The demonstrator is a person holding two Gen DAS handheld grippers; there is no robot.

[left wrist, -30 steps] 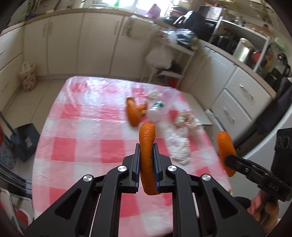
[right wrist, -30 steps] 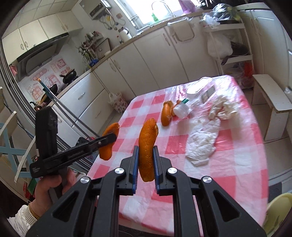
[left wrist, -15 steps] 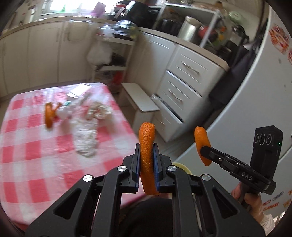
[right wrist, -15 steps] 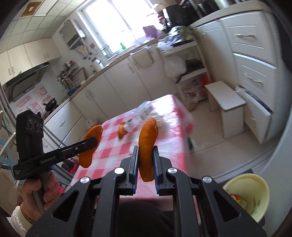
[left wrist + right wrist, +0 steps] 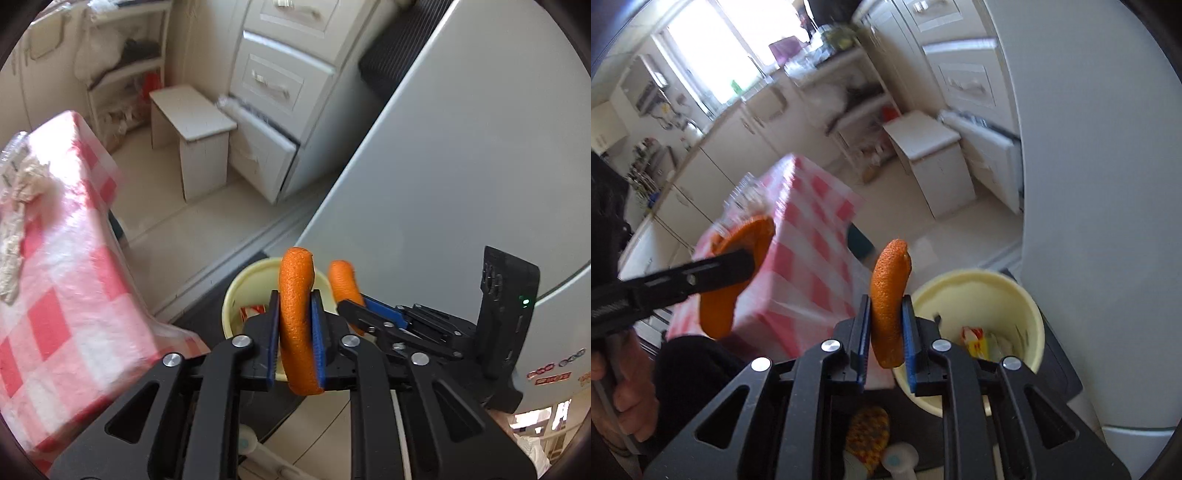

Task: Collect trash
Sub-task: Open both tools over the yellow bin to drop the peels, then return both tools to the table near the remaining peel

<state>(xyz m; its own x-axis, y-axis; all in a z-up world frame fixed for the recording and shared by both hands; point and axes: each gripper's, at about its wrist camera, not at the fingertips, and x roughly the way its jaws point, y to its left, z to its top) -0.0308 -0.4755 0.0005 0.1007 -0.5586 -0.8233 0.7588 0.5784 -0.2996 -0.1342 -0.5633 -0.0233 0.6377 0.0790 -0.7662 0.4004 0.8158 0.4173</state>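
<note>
**Two grippers carrying orange peel beside the trash bin**

A grey appliance panel (image 5: pixel 461 155) fills the right of both wrist views. The table, covered by a red-and-white checked cloth (image 5: pixel 62 295), stands at the left, with crumpled tissue (image 5: pixel 14 206) lying on it. On the floor between table and panel sits the pale yellow trash bin (image 5: pixel 1027 295), open-topped, with wrappers visible inside. A white stool (image 5: pixel 195 136) stands farther back, near a chest of drawers.

The left gripper (image 5: pixel 295 328) has a curled orange peel (image 5: pixel 297 314) upright between its blue pads; its jaws have just been opening slightly, and the peel remains pinched between them, in front of the bin's rim. The right gripper (image 5: pixel 886 328) likewise pinches a second orange peel (image 5: pixel 888 302), its jaws also just loosened, the peel just left of the bin's mouth. A hand (image 5: pixel 620 402) holds the left gripper's grip.
</note>
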